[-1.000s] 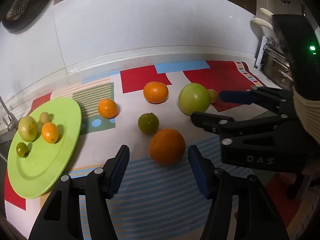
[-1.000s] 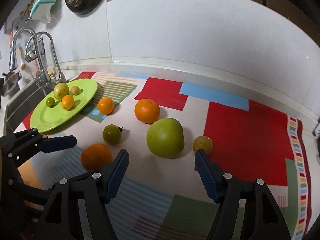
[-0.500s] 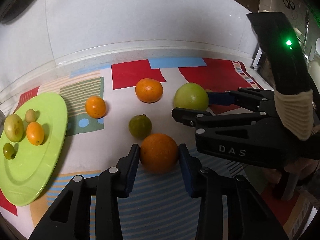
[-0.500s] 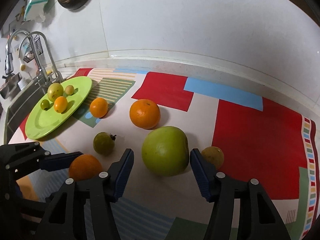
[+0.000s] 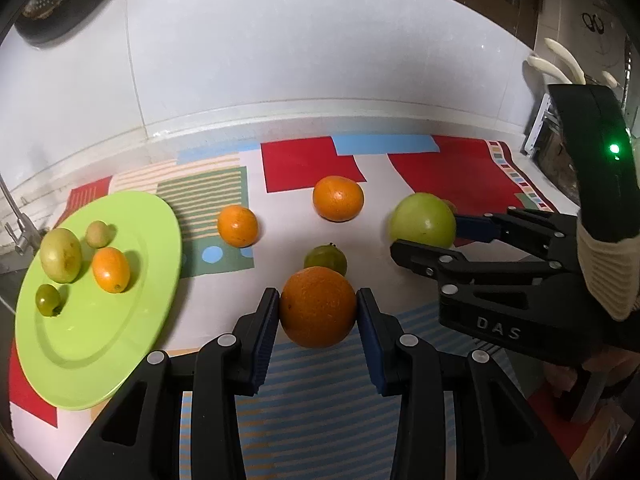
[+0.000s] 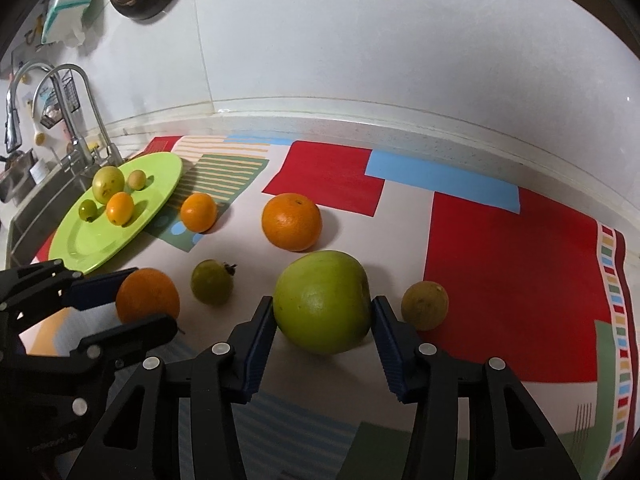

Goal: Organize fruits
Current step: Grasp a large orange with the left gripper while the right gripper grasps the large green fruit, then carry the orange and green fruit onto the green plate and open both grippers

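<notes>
Both grippers have closed in since a second ago: the left gripper [image 5: 318,312], then spread wide short of the large orange [image 5: 318,306], now pinches it between its blue pads, and the right gripper [image 6: 323,314] has drawn its pads against the sides of the big green fruit [image 6: 323,300]; whether it presses firmly cannot be told. Both fruits appear to sit on the patterned mat [image 6: 500,240] covering the counter. To do this step well, each should lift straight up before swinging toward the green plate [image 5: 80,344], the left clearing the small green fruit [image 5: 325,258] just behind its orange, the right avoiding the yellowish fruit [image 6: 425,305] beside its pad. By count: four fruits on the plate, six on the mat, namely three oranges, two green ones and one yellowish; one plate; two grippers.
</notes>
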`<state>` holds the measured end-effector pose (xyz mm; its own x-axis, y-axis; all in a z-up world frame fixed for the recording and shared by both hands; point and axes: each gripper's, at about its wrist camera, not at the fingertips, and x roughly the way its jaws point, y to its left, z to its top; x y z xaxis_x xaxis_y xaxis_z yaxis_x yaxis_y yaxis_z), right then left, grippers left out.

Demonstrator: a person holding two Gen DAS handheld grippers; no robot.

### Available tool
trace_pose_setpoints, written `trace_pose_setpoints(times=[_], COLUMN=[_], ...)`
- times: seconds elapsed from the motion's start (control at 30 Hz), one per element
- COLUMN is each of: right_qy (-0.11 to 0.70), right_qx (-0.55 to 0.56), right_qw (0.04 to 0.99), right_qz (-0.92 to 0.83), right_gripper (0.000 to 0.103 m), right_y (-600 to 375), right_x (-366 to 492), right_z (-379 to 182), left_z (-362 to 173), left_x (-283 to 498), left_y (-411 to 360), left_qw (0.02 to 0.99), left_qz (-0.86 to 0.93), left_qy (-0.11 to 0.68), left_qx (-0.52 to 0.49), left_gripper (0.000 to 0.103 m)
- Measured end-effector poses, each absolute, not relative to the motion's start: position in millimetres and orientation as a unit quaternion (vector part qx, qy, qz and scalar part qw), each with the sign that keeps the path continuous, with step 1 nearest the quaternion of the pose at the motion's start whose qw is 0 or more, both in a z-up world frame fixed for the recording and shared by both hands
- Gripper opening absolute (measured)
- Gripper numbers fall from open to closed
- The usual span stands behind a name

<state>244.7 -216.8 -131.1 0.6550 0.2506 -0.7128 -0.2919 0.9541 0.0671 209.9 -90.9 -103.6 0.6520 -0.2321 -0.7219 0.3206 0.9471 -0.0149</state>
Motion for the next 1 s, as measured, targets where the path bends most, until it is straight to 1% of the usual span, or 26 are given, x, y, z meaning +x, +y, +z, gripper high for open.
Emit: trace_pose_setpoints(times=[0.5,1.0], right_qy=[0.348,0.304], right_qx=[-0.003,-0.006], right_qw=[0.928,0.939], right_qz=[0.136,0.162], right_gripper=[0.049,0.049], right_y=[-207.7,-169.2], right_x=[193.8,147.3], right_z=[-90.2,-51.9], left_z=[-73.0,-36.9], left_x=[168.2,121.4], left_y=[-66.2,-20.6], left_qw=[0.922,0.943], left_qz=[-0.139,-0.1], left_qy=[0.359,0.316], left_qx=[0.038,0.028], left_gripper=[0.039,0.039])
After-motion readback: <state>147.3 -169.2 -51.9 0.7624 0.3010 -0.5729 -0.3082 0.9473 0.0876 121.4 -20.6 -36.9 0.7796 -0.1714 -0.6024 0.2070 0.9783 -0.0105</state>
